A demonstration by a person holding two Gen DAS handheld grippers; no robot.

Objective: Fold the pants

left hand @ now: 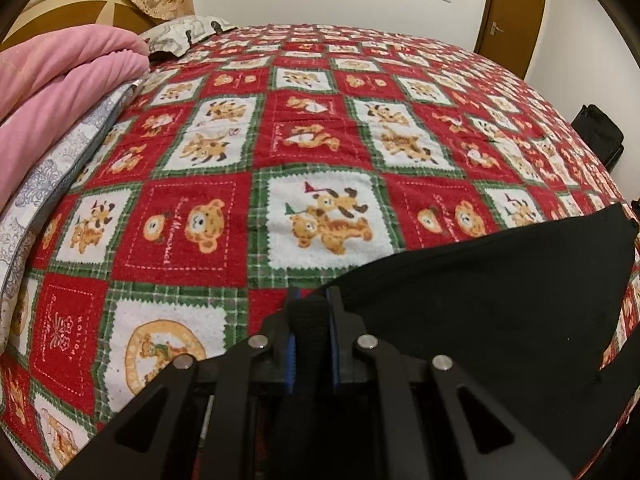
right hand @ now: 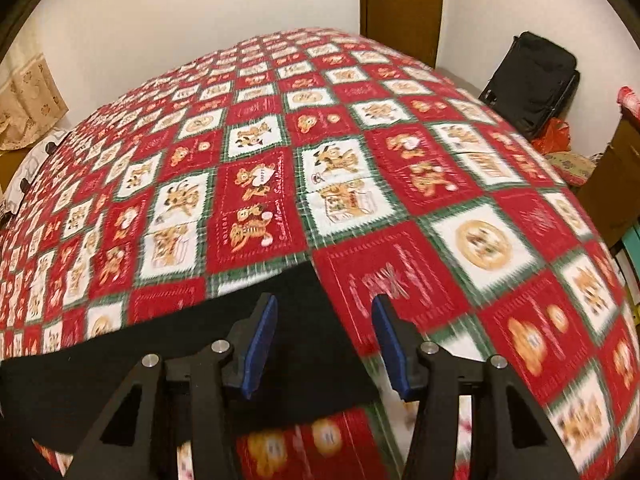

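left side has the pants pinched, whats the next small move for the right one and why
Probably close the right gripper on the black pants: its blue-padded fingers stand apart astride the cloth's corner, while the left gripper already pinches the other end.

The patterned bedspread point(left hand: 320, 128) is viewed steeply downward, from close above, by both wrist cameras. The black pants point(left hand: 500, 280) and brown door point(right hand: 402, 4) beyond the bedspread are shared.
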